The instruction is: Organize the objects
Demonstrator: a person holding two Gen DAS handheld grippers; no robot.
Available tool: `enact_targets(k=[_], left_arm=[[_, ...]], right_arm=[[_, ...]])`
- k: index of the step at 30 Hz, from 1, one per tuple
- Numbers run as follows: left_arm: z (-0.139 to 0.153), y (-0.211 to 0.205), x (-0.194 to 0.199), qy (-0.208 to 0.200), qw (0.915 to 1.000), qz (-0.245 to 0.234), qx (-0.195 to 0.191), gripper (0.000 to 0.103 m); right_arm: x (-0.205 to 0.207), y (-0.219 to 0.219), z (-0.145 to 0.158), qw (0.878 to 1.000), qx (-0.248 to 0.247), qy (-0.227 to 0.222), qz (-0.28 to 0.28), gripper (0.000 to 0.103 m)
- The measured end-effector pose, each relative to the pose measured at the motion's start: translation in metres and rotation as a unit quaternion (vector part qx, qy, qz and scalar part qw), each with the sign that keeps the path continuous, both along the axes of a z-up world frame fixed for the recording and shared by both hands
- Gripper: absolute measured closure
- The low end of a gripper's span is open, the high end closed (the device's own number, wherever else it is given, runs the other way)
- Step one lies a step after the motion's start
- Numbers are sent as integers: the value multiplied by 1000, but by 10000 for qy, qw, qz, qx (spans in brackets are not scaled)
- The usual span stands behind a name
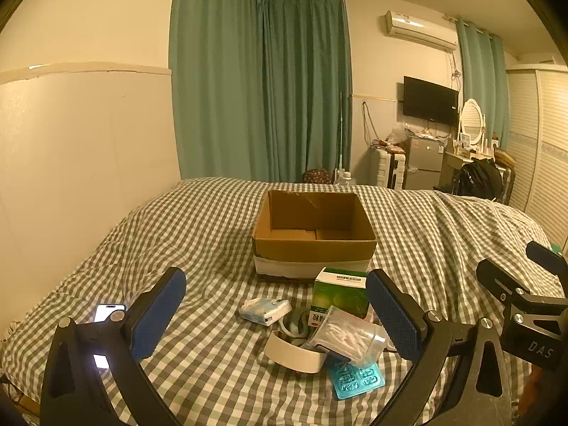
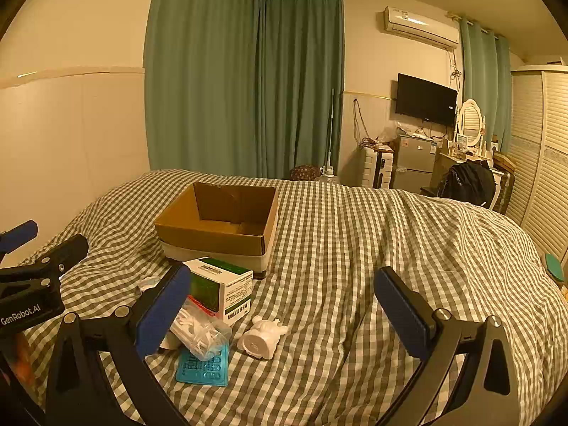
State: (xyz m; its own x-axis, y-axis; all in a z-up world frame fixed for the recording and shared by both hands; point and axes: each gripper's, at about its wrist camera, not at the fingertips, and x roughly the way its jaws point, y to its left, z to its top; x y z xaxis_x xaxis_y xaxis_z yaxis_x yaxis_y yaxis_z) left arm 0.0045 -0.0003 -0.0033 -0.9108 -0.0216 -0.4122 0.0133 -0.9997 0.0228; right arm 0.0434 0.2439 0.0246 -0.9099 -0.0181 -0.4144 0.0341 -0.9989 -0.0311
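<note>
At the lower left of the left wrist view a phone [image 1: 108,311] lies on the checked bed [image 1: 198,234], apart from the rest. The left gripper [image 1: 275,314] has its jaws wide apart and holds nothing. Between them, low in the frame, I see a tissue pack [image 1: 264,310], a white band [image 1: 294,355], a swab bag [image 1: 349,335], a green box [image 1: 340,293] and a blue blister [image 1: 356,378], gathered just before the empty carton [image 1: 314,245], probably so they can go inside. The right gripper [image 2: 282,314] is also wide apart and empty; a white figurine [image 2: 261,337] lies between its jaws.

Home bedroom: checked bed [image 1: 198,234], curtains [image 1: 259,85], wardrobe [image 2: 539,149]
</note>
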Motion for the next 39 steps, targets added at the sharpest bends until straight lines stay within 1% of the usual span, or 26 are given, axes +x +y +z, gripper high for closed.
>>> enact_targets(k=[17,39], left_arm=[[1,-1,3,28,10000,-1,-5,0],[3,-1,4,43,10000,-38,-39,0]], right_arm=[[1,0,2,9999,-73,66,32,0],[1,-1,2,9999,-109,46,86,0]])
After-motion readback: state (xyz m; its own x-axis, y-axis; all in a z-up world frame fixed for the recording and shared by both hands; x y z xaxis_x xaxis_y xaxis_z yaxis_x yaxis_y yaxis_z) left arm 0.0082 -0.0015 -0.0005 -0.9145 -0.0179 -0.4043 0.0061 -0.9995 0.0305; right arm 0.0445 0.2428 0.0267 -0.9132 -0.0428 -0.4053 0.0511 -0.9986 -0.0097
